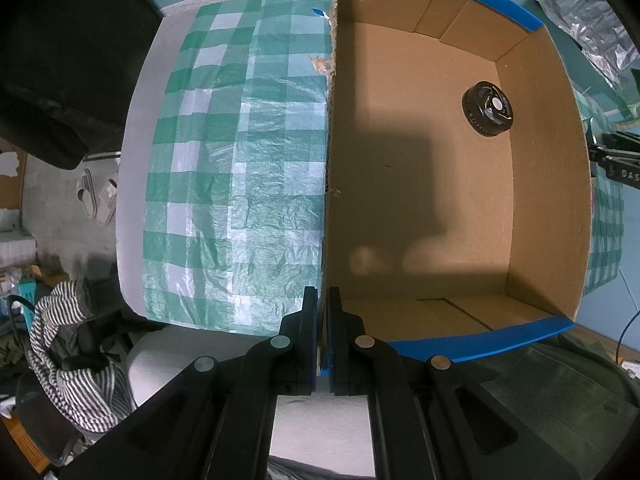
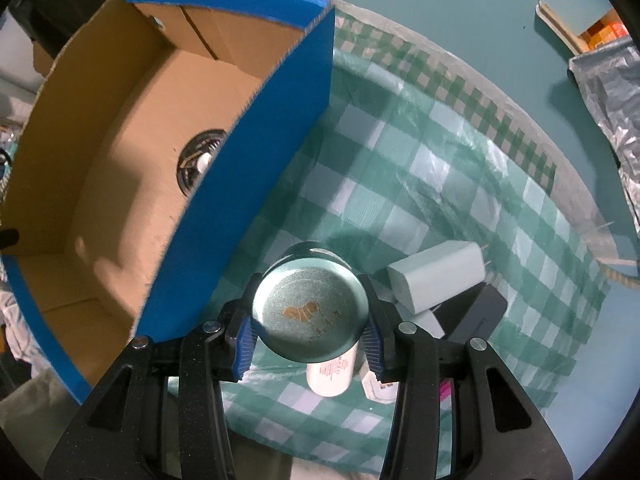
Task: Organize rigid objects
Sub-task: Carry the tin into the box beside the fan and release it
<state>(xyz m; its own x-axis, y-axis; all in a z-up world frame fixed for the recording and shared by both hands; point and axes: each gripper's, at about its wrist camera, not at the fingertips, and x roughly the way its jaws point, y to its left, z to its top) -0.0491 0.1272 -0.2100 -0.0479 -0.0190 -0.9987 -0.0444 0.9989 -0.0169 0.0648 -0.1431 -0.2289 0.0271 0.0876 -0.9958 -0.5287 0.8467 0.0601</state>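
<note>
Right wrist view shows the right hand-held gripper [image 2: 310,334] clamping a round tin [image 2: 310,316] above the checked desk [image 2: 460,184], the left hand-held gripper [image 1: 323,320] pinching the cardboard box [image 1: 420,184] wall; next, carry it over the rim.

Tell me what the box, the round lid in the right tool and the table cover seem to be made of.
Box: corrugated cardboard, matte brown inside, blue printed outside; fluted cut edges show.
Round lid between the right tool's pads: probably metal with a dull satin sheen, though plastic is possible.
Table cover: thin green-checked plastic sheet, glossy and creased.
</note>
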